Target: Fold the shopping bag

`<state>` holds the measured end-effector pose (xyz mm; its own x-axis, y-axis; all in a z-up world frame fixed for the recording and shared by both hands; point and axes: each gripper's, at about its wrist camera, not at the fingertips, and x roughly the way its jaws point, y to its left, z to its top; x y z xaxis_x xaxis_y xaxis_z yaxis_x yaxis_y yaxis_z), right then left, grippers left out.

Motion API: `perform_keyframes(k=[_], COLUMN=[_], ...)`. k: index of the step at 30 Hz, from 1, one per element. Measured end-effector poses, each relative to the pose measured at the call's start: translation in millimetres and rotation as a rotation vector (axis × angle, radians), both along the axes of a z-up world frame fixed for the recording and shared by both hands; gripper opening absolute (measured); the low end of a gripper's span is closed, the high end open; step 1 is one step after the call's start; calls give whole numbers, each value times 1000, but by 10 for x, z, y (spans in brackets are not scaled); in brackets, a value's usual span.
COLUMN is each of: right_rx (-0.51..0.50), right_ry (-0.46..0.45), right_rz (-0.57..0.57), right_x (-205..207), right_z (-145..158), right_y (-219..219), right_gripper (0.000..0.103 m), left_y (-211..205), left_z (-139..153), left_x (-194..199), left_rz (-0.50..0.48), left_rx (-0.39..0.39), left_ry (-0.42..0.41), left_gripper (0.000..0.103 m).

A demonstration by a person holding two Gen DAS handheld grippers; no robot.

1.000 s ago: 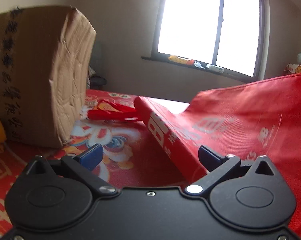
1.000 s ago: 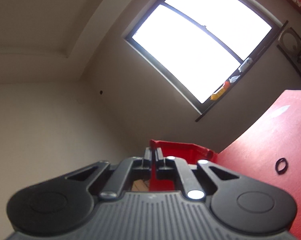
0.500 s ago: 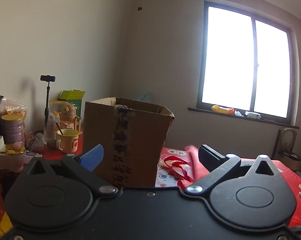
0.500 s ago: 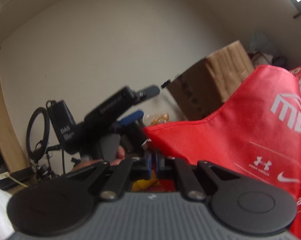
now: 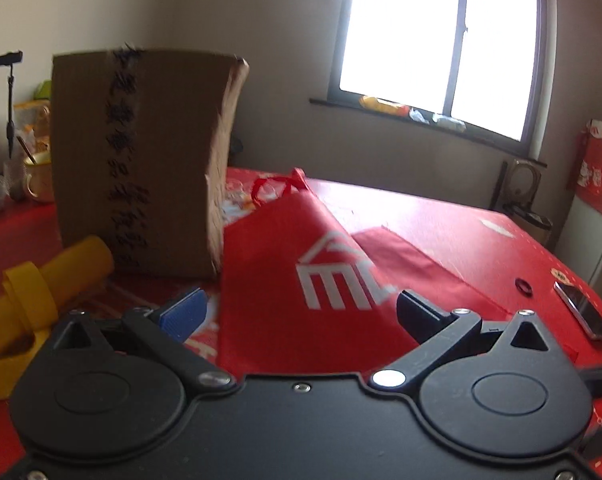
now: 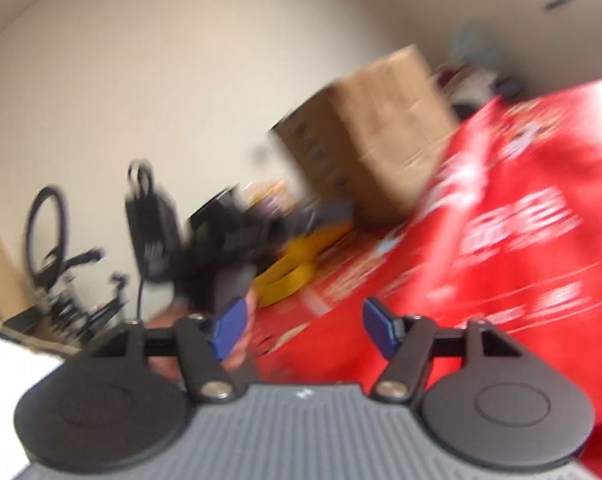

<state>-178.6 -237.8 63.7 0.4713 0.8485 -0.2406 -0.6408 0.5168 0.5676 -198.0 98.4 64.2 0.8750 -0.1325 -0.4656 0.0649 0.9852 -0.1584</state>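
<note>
Your left claw point(image 5: 299, 314) is spread wide, blue pad point(image 5: 183, 314) on one finger, dark finger opposite, nothing pinched between them. It points slightly downward. Your right claw point(image 6: 307, 330) is opening right now, both blue pads point(image 6: 229, 330) apart and gripping nothing. Right view is motion-blurred; your left hand point(image 6: 205, 320) shows just behind its left finger.

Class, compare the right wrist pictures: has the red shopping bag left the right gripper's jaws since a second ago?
Yes. The right gripper is opening, empty; the red shopping bag now lies lower, below the cardboard box.
</note>
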Motion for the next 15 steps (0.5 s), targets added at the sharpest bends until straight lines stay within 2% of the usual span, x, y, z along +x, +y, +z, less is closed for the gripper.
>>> perform_keyframes(k=[2, 4, 5, 7, 9, 11, 12, 13, 14, 15], right_rx=[-90, -276, -342, -431, -435, -420, -415, -401, -400, -418], right_ry=[-24, -40, -39, 43, 155, 132, 143, 148, 141, 126], right_rz=[-136, -296, -338, -369, -354, -312, -275, -241, -207, -180], right_x=[173, 524, 643, 1013, 1257, 1283, 1257, 1207, 1160, 1118], right_z=[66, 55, 18, -182, -375, -421, -422, -422, -423, -428], right_y=[-228, -312, -342, -452, -513, -490, -489, -473, -414, -343], right_gripper=[76, 76, 76, 76, 77, 72, 62, 58, 51, 23], left_y=[-72, -124, -131, -156, -172, -154, -138, -124, -109, -114], left_z=[-92, -148, -157, -182, -226, -316, -355, -388, -421, -439], left_x=[15, 6, -3, -28, -55, -65, -62, -47, -31, -22], left_rz=[-22, -38, -45, -59, -64, -50, -41, -32, -23, -18], left_rx=[1, 5, 8, 21, 41, 50, 51, 47, 43, 41], left_ry=[20, 25, 21, 15, 27, 57, 72, 88, 104, 113], left_gripper=[103, 103, 103, 103, 103, 103, 103, 103, 103, 103])
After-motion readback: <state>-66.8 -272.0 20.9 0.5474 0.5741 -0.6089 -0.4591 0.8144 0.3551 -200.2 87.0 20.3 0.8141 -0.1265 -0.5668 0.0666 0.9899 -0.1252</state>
